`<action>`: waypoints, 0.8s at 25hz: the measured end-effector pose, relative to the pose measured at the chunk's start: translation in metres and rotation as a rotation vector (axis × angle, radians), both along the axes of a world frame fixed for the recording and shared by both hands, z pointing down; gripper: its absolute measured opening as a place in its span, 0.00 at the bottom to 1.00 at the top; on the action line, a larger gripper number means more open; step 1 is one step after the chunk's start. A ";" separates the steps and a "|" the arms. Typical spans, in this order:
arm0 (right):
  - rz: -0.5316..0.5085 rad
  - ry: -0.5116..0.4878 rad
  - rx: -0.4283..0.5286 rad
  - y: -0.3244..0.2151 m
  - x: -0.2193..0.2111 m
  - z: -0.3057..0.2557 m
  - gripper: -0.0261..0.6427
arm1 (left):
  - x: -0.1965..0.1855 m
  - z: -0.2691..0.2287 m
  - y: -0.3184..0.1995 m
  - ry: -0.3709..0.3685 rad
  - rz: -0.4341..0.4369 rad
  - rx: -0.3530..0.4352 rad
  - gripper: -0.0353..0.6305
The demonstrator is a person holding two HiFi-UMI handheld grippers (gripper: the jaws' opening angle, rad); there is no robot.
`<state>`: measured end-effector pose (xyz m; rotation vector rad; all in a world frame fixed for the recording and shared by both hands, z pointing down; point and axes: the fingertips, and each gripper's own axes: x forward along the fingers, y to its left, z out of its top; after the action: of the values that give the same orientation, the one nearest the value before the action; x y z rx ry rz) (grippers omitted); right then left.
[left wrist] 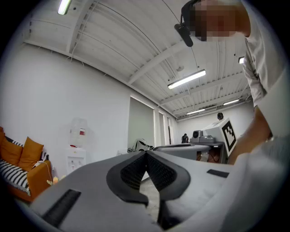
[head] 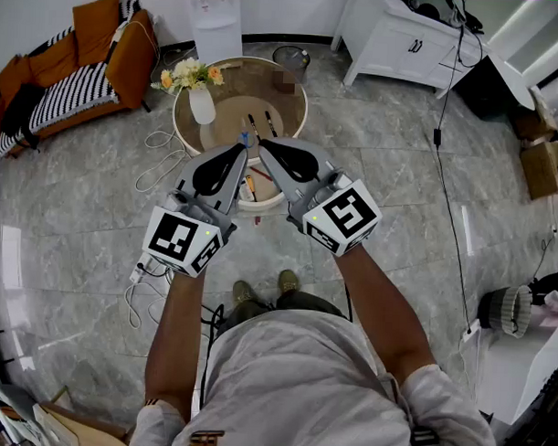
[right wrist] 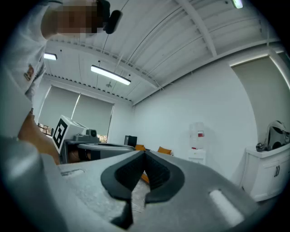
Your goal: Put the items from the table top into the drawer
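Forearms reach up mid-frame in the head view, holding the left gripper [head: 246, 146] and right gripper [head: 263, 143], both empty with jaws pressed together. Only that view shows the round table [head: 288, 85] at upper centre. The gripper views show a water dispenser [left wrist: 78, 147] instead. On the table are a vase [head: 202, 103] and slim items [head: 253, 127].
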<state>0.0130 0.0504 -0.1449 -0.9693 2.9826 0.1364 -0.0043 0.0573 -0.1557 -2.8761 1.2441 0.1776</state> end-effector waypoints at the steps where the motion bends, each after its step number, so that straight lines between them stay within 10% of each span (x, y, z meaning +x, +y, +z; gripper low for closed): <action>1: -0.001 0.000 0.000 0.000 -0.002 -0.001 0.04 | -0.002 0.003 -0.001 0.001 0.001 0.003 0.05; 20: 0.112 -0.028 -0.023 -0.012 -0.021 0.001 0.04 | -0.052 0.018 -0.008 -0.024 0.013 0.016 0.05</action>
<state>-0.0076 0.0381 -0.1434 -1.1310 2.9118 0.0882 -0.0565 0.0490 -0.1376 -2.8647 1.2152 0.1525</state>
